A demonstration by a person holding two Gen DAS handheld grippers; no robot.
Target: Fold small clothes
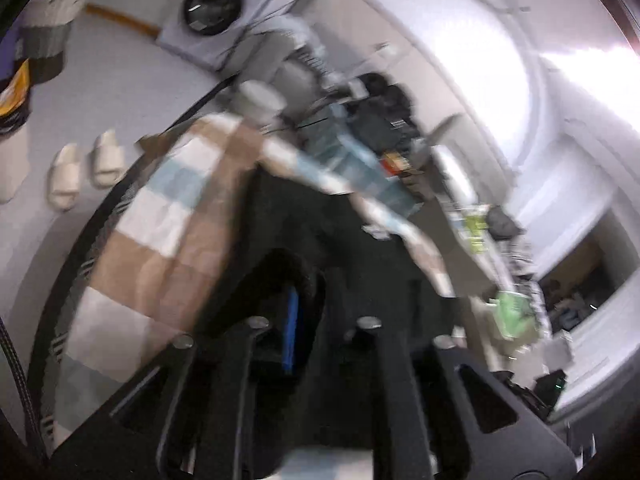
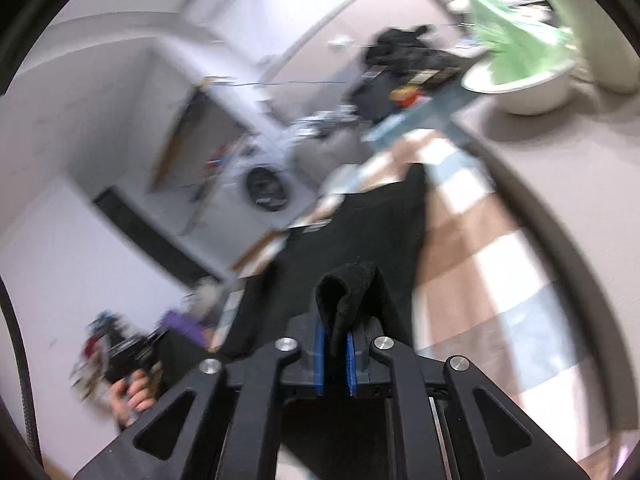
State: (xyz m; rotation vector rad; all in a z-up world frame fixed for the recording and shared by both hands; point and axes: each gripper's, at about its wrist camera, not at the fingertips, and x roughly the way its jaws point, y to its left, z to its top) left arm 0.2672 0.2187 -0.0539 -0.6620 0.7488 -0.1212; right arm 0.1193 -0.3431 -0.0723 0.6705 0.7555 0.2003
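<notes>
The black garment (image 2: 360, 216) lies spread on a checked cloth (image 2: 480, 240) — one bunched corner pinched between the right gripper (image 2: 335, 344)'s narrow blue pads. The left gripper (image 1: 316, 312) is too blurred to tell its jaws — black fabric sits between them.

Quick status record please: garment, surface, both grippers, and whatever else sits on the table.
garment: black garment, spread on the cloth
surface: checked tablecloth, brown, white and pale blue
right gripper: jaws pinching a bunched black fold
left gripper: over the black fabric; too blurred to tell the grip
other: white bowl with green contents at the table's far side
background: washing machine
</notes>
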